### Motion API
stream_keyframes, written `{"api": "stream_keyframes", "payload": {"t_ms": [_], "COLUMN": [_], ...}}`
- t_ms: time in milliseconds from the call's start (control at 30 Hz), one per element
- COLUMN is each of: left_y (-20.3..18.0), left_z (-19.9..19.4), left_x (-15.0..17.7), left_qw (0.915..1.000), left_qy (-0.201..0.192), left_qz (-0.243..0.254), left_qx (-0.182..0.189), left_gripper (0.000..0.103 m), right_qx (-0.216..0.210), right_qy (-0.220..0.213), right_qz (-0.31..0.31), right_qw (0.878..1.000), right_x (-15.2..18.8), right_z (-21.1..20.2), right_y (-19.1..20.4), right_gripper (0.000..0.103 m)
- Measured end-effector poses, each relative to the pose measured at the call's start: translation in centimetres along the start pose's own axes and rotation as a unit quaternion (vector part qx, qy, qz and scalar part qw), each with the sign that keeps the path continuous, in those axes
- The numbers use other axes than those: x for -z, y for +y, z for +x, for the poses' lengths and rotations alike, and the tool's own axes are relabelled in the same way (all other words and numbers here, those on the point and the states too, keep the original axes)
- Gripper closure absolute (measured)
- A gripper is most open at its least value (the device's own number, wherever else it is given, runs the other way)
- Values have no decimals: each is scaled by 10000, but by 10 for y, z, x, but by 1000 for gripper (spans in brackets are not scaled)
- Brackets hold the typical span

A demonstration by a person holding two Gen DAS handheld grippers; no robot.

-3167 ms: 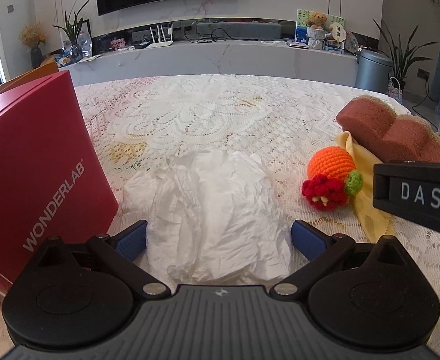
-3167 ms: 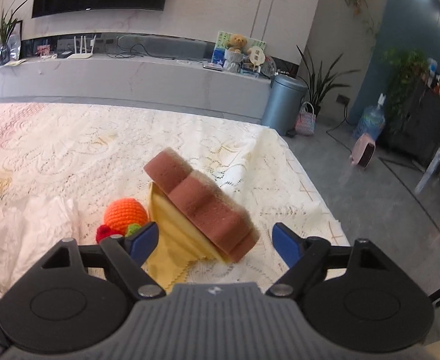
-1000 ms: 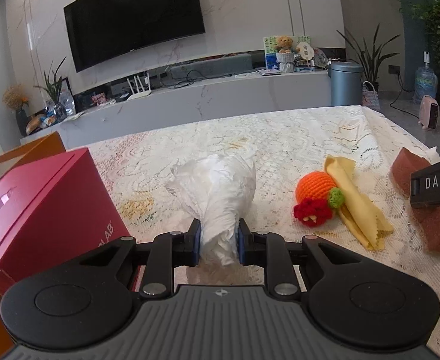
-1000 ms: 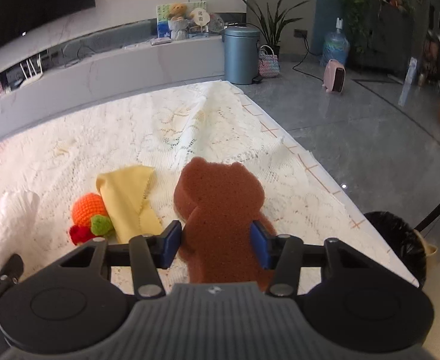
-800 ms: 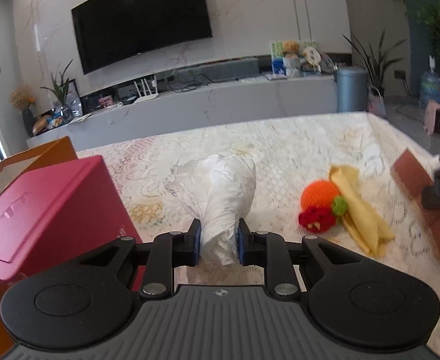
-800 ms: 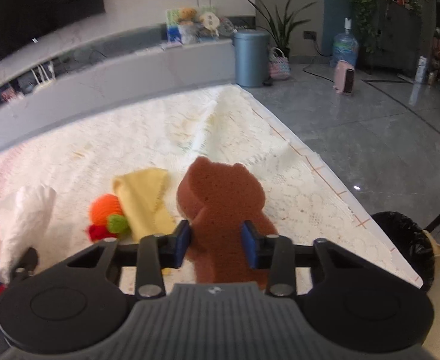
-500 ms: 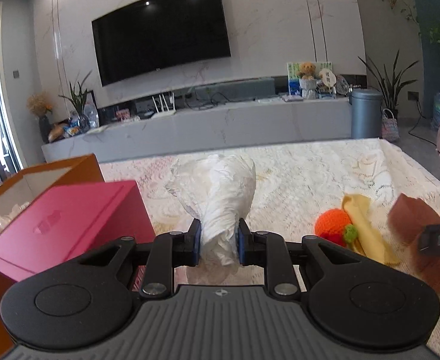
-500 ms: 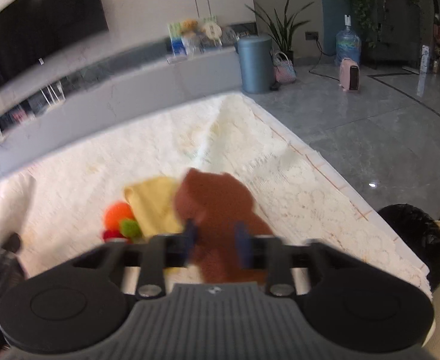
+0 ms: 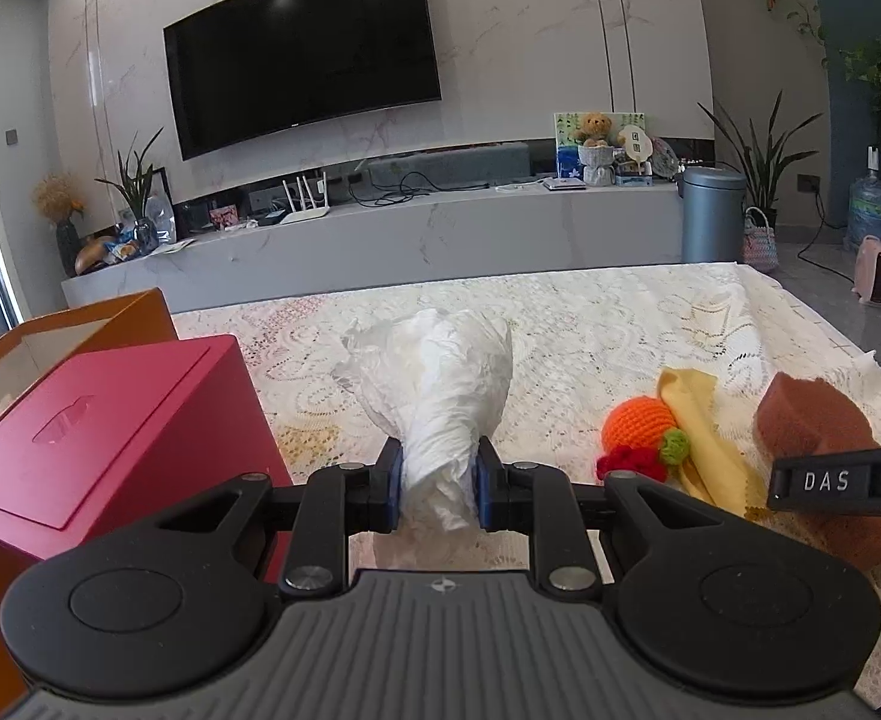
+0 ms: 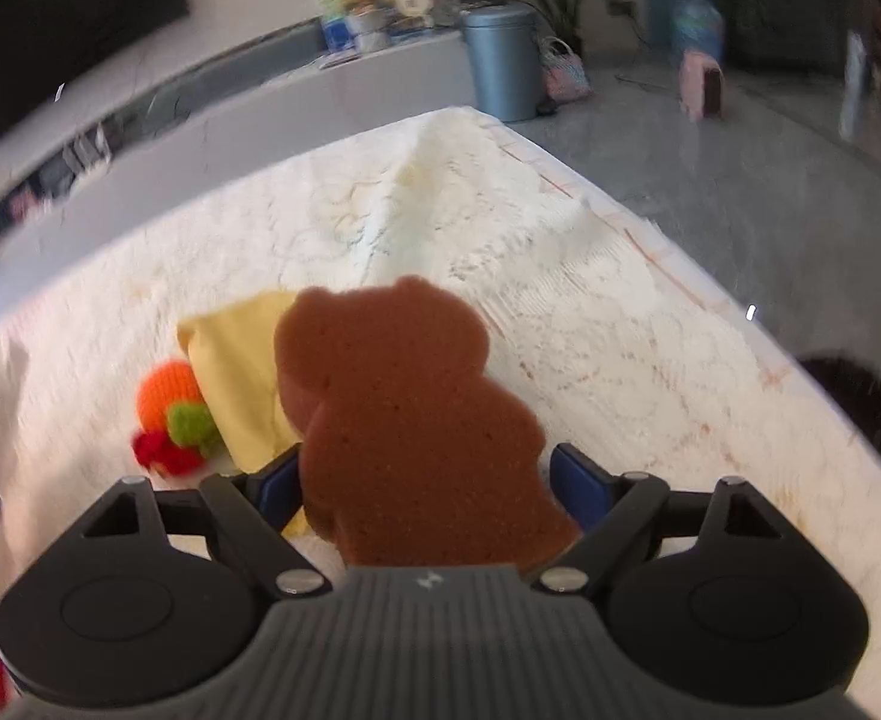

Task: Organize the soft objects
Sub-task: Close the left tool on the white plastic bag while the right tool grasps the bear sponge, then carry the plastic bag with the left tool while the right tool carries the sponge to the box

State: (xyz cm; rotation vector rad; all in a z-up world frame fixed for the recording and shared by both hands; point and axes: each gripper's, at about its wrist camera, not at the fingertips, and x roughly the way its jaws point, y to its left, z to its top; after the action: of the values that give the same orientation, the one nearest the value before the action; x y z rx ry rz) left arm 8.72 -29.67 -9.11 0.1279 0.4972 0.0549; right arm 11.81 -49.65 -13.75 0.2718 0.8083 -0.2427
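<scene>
Left gripper (image 9: pixel 437 483) stays clamped on the crumpled white plastic bag (image 9: pixel 440 384), now lifted higher above the lace tablecloth (image 9: pixel 590 324) than a second ago, beside the red box (image 9: pixel 98 438). Right gripper (image 10: pixel 434 483) has spread its jaws since half a second ago; the brown bear-shaped sponge (image 10: pixel 404 414) lies between them, right of the red box. Beyond it rest the yellow cloth (image 10: pixel 236 372) and orange crochet toy (image 10: pixel 167 396). Behind the red box, a television (image 9: pixel 302 48) hangs on the marble wall.

A lace-covered table (image 9: pixel 590 324) carries a red box (image 9: pixel 98 438), orange crochet ball (image 9: pixel 635 426) and yellow cloth (image 9: pixel 710 438).
</scene>
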Motion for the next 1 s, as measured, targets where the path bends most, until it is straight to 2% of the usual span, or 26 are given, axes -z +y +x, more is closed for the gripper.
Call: {"api": "stream_keyframes", "payload": {"t_ms": [100, 200, 267, 367, 500, 600, 700, 833, 933, 1000], "left_y": [5, 13, 18, 23, 29, 33, 39, 53, 66, 75], "left_z": [-7, -18, -24, -26, -26, -26, -27, -37, -41, -43], "left_x": [-4, -11, -16, -25, -34, -42, -52, -71, -90, -100], "left_qw": [10000, 9997, 9993, 9991, 9994, 9993, 9978, 9956, 9936, 9912], "left_qy": [-33, -220, -346, -356, -251, -138, 21, -19, 46, 108], "left_qz": [-39, -142, -165, -189, -205, -99, -3, 24, 74, 155], "left_qx": [10, 26, 28, 88, 142, 342, 660, 931, 1122, 1313], "left_gripper": [77, 77, 77, 77, 77, 77, 77, 77, 77, 77], "right_qx": [-221, -480, -309, -211, -219, -115, -217, -103, -119, 63], "right_qy": [-32, -359, -652, -833, -854, -750, -631, -703, -751, -730], "right_qz": [431, 531, 426, 452, 605, 503, 545, 553, 923, 1411], "right_qw": [9988, 9968, 9965, 9953, 9943, 9958, 9963, 9959, 9928, 9873], "right_x": [0, 0, -1, -2, -1, -3, -3, -4, -5, -7], "right_z": [-11, -35, -52, -66, -67, -62, -55, -48, -43, -39], "right_y": [-10, -13, -11, -15, -17, -13, -11, -7, -12, -16], "right_gripper": [31, 31, 31, 31, 31, 31, 31, 31, 31, 31]}}
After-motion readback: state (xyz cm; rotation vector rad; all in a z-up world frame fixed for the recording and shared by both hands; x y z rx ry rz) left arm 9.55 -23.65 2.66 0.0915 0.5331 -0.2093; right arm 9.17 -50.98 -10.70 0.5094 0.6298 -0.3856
